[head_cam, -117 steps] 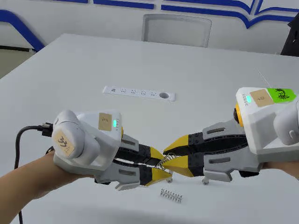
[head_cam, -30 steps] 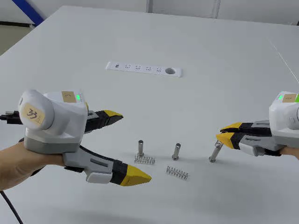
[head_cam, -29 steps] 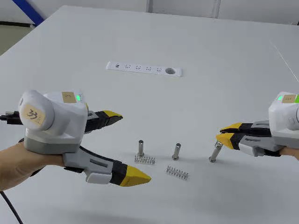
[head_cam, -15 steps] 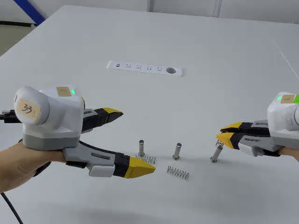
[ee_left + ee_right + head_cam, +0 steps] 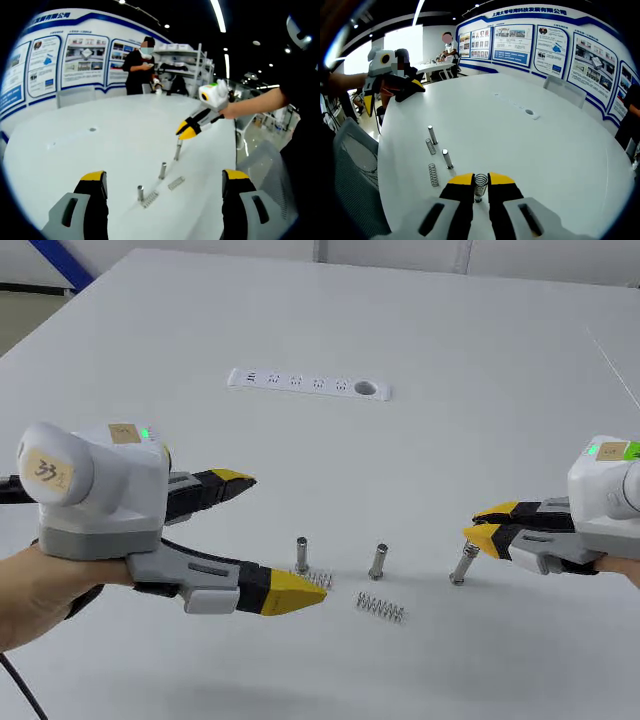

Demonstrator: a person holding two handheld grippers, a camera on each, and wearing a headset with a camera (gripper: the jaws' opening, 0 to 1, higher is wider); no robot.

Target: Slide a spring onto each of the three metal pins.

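The threaded spring [image 5: 480,184] sits over the top of the tilted pin [image 5: 459,570], the one nearest the right gripper [image 5: 488,524]. That gripper's fingers [image 5: 462,182] are narrow and pinch the spring from both sides. The pin leans toward the gripper with its foot on the surface [image 5: 450,390].

Beside it, the middle pin [image 5: 378,560] stands upright and bare, with a loose spring [image 5: 380,608] lying flat just in front of it. The end pin [image 5: 301,552] is also upright and bare, and a second spring [image 5: 316,580] lies at its base. The left gripper [image 5: 275,534] hovers near that end, fingers [image 5: 290,588] wide apart and holding nothing. A power strip [image 5: 308,385] lies well beyond the pins.

The step in hand looks like seating the first spring, so two pins remain. Next, the spring probably needs pushing down the shaft and the pin bringing upright before the fingers let go, or it may topple. The open left gripper seems well placed to pick the spring lying by the end pin, pinching it lightly across its coils so that one end stays free to go over the pin's top.
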